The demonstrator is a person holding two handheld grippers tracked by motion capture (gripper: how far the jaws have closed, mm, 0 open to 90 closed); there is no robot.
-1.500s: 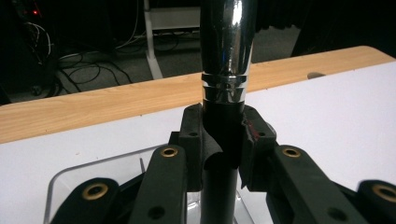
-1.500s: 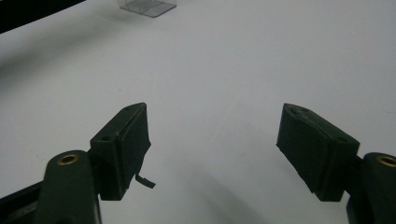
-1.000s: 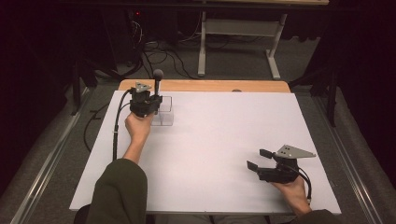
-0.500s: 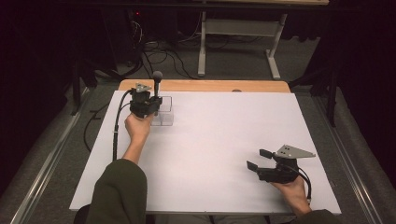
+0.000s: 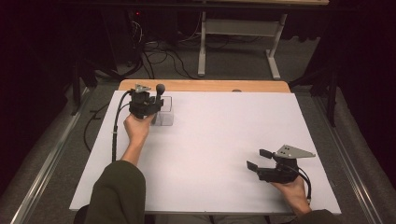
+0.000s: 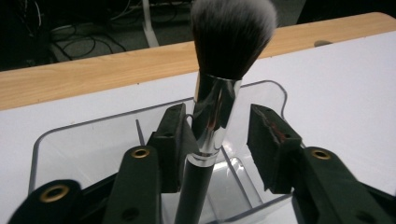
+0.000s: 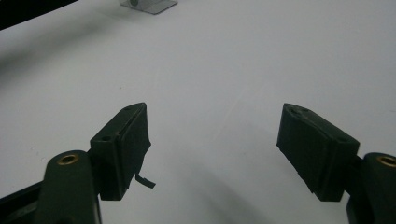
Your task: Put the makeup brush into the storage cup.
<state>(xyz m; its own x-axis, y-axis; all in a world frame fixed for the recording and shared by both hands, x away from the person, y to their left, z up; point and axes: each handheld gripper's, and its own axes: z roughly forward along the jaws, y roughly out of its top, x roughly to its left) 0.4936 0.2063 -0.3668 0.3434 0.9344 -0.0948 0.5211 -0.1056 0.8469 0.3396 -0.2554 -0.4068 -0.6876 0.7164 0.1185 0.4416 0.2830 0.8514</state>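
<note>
Near the far left corner of the table [image 5: 224, 140], the left hand-held gripper [image 6: 217, 140] sits over a clear plastic organizer [image 6: 70, 149] with a makeup brush [image 6: 219, 93] standing between its jaws. In the left gripper view the jaws are spread: the left pad lies against or just beside the brush's shiny metal ferrule, while the right pad stands clearly apart from it, so the brush is not pinched. The brush is roughly upright, its dark handle going down into a compartment of the organizer and its bristle head, dark with pale tips, rising above the pads. In the high view the same brush [image 5: 160, 88] shows as a dark round head just beside the left hand-held gripper [image 5: 148, 105], and the organizer [image 5: 164, 114] stands close to the wooden strip along the table's far edge. The right hand-held gripper [image 5: 256, 158] rests near the near right corner, well apart from the organizer, held low over the white surface. Its jaws are spread wide with nothing between them, as the right gripper view [image 7: 212, 149] shows, and the organizer [image 7: 148, 5] appears far off at the top of that view.
</note>
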